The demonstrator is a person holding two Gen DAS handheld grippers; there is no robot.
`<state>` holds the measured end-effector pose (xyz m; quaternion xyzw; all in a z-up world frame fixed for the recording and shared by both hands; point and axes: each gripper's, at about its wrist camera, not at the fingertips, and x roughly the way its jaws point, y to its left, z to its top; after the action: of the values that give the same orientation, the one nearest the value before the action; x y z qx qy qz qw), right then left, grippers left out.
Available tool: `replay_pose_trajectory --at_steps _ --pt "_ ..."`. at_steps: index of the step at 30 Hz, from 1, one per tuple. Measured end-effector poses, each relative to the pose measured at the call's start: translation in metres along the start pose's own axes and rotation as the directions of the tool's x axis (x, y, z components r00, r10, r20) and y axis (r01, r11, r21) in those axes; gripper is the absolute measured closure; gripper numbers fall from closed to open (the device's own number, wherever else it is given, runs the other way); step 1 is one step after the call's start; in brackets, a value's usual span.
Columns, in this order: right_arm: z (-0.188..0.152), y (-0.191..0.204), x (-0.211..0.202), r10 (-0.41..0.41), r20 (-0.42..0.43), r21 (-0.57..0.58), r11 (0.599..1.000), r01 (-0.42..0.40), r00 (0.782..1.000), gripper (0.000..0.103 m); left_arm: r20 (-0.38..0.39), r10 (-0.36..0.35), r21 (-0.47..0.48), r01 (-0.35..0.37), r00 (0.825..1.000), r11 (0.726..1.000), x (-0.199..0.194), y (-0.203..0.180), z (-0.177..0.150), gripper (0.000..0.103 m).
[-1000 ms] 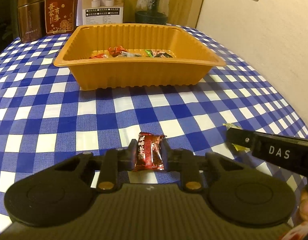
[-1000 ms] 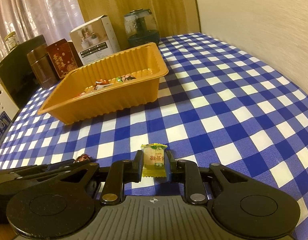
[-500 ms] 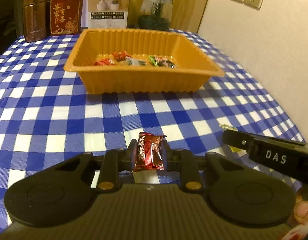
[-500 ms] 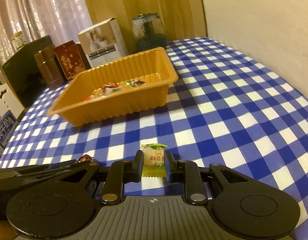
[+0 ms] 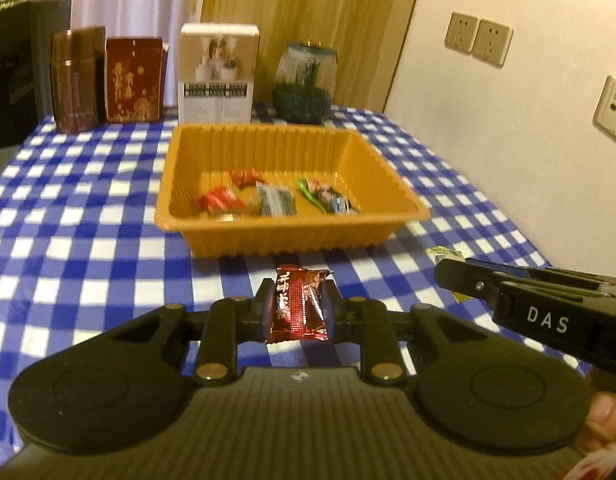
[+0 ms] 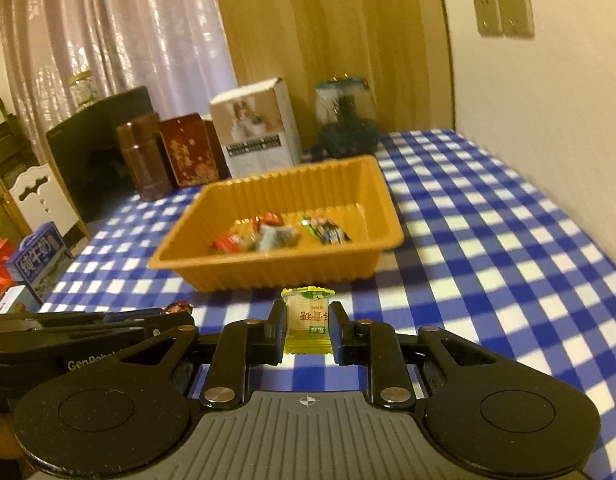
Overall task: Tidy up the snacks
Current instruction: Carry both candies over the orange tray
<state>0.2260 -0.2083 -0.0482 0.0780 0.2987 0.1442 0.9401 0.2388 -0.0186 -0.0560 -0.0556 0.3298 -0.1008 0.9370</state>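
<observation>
The left tool [image 5: 295, 306] is clamped on a dark red candy packet [image 5: 296, 305], held above the blue-and-white checked counter [image 5: 87, 248]. The right tool [image 6: 307, 322] grips a yellow candy packet [image 6: 308, 320] the same way (its tip also shows at the right edge of the left wrist view). Both packets sit just short of the orange tray's [image 5: 291, 236] near wall. Several wrapped snacks [image 5: 267, 198] lie on the tray floor. Beyond it stand a white box [image 5: 217, 76], a red box [image 5: 133, 80] and a brown canister [image 5: 76, 80].
</observation>
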Motion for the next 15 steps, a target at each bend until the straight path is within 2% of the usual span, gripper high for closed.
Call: replay_pose_trajectory --at_steps 7,15 --pt "0.03 0.0 -0.002 0.006 0.061 -0.029 1.0 -0.004 0.998 0.081 0.052 0.01 0.006 -0.01 0.999 1.0 -0.006 0.008 0.028 0.081" --pt "0.06 -0.005 0.007 0.008 0.121 0.021 1.0 -0.01 0.993 0.081 0.1 0.025 -0.021 -0.023 0.995 1.0 -0.003 0.014 0.057 0.081"
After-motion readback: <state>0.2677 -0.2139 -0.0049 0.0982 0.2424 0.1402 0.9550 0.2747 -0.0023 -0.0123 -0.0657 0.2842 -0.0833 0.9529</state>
